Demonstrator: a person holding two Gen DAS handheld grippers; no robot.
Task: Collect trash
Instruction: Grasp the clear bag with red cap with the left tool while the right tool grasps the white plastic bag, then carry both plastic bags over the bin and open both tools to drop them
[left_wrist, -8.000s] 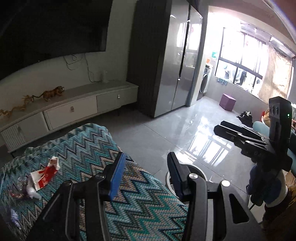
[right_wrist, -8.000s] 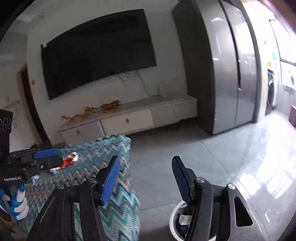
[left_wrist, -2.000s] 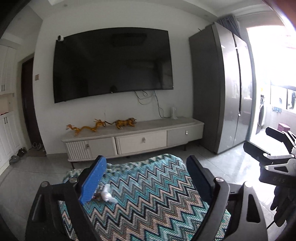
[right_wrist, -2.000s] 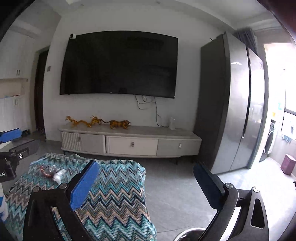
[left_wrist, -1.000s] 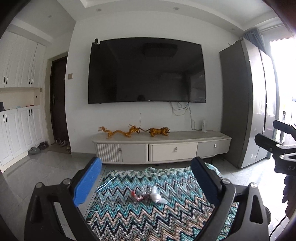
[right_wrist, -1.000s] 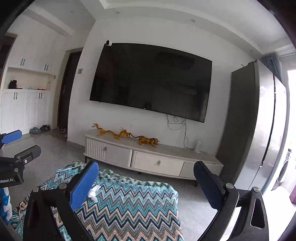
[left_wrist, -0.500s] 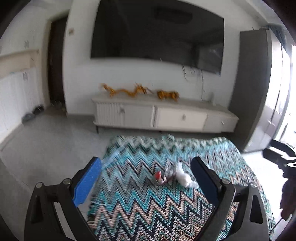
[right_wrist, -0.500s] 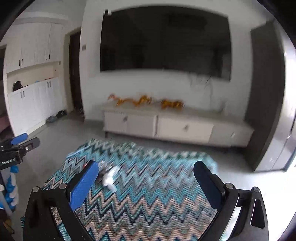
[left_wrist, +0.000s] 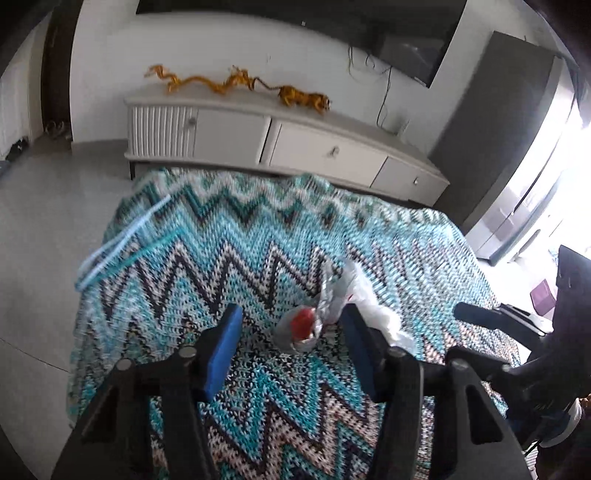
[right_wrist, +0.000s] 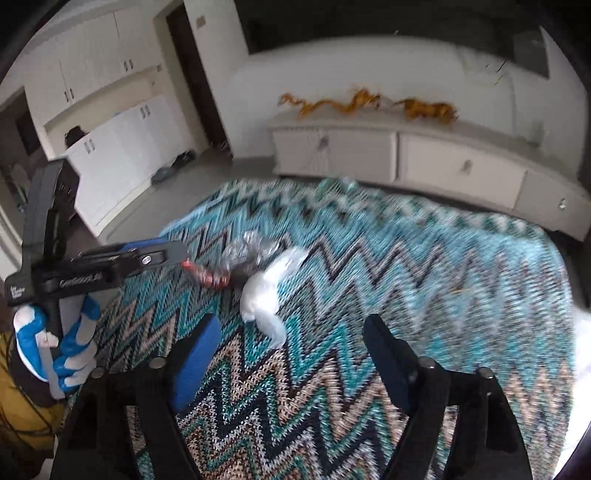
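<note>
A crumpled silver and red wrapper (left_wrist: 304, 325) lies on the zigzag-patterned cloth (left_wrist: 236, 251), with a white crumpled wrapper (left_wrist: 373, 306) touching its right side. My left gripper (left_wrist: 291, 332) is open, its jaws on either side of the silver and red wrapper. In the right wrist view the same silver and red wrapper (right_wrist: 236, 264) and white wrapper (right_wrist: 267, 291) lie ahead of my open, empty right gripper (right_wrist: 291, 343). The left gripper's fingertips (right_wrist: 173, 253) reach the red end of the wrapper there.
A light blue strip (left_wrist: 122, 243) lies at the cloth's left edge. A white TV cabinet (left_wrist: 280, 144) with golden figurines (left_wrist: 236, 83) stands behind the cloth. Grey floor (left_wrist: 40, 229) lies to the left. White cupboards (right_wrist: 110, 122) line the far left wall.
Both grippers have tilted down and moved in toward the wrappers on the cloth. My left gripper's jaws have narrowed and now flank the silver and red wrapper.
</note>
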